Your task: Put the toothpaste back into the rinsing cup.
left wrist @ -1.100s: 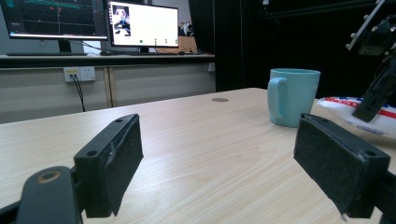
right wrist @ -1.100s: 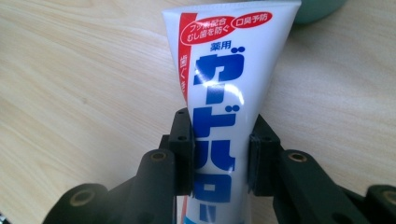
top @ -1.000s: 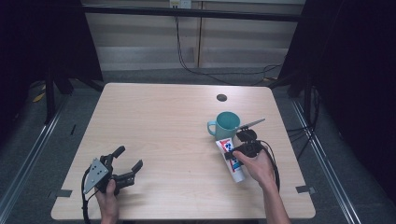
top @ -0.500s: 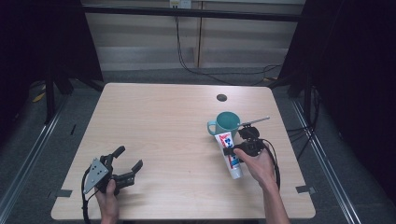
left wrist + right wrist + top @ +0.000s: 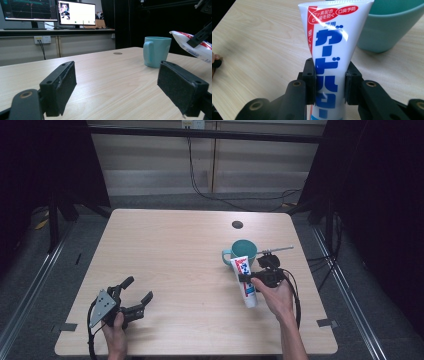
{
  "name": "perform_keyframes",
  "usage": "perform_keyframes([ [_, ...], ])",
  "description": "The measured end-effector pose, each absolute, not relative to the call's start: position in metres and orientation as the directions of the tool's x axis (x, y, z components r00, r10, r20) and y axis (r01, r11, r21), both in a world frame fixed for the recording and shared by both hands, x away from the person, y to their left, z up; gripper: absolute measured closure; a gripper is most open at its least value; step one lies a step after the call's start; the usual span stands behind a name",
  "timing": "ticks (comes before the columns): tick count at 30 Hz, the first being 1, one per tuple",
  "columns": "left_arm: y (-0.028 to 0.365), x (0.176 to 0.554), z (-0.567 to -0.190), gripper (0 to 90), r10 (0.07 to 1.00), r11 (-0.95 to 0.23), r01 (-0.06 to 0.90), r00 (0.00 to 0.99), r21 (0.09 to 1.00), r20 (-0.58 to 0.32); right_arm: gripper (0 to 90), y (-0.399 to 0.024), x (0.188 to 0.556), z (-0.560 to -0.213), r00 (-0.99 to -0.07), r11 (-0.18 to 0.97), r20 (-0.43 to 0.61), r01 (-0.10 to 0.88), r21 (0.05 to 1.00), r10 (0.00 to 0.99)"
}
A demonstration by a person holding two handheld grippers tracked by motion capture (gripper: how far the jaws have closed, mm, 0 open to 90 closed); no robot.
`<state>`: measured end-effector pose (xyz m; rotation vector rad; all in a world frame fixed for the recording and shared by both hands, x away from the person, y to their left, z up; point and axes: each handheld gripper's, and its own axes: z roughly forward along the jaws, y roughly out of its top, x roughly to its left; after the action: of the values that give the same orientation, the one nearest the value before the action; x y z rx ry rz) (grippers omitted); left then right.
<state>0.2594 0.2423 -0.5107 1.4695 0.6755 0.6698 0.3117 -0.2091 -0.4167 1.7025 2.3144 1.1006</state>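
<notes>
I have the toothpaste tube (image 5: 332,60) clamped mid-body in my right gripper (image 5: 329,85), jaws closed firmly on its sides, crimped end beside the teal mug (image 5: 244,251) near the table's (image 5: 175,245) right edge. Judged step: carrying the tube to the mug; next calls for lifting and tipping it over the rim. My left gripper (image 5: 131,301) rests wide open, empty, well apart.

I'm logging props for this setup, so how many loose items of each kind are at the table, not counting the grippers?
Toothpaste tube: 1, clamped in the right gripper
Teal mug: 1, standing on the table
Total: 2
</notes>
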Motion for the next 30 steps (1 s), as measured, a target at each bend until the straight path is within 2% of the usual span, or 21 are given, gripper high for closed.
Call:
perform_keyframes([
  [30,0.242,0.259,-0.511,15.4,0.757,0.001,0.006,0.653,1.000,-0.005,68.6,-0.206,0.302,-0.394,-0.468,0.056,0.307,0.615,0.787,0.829],
])
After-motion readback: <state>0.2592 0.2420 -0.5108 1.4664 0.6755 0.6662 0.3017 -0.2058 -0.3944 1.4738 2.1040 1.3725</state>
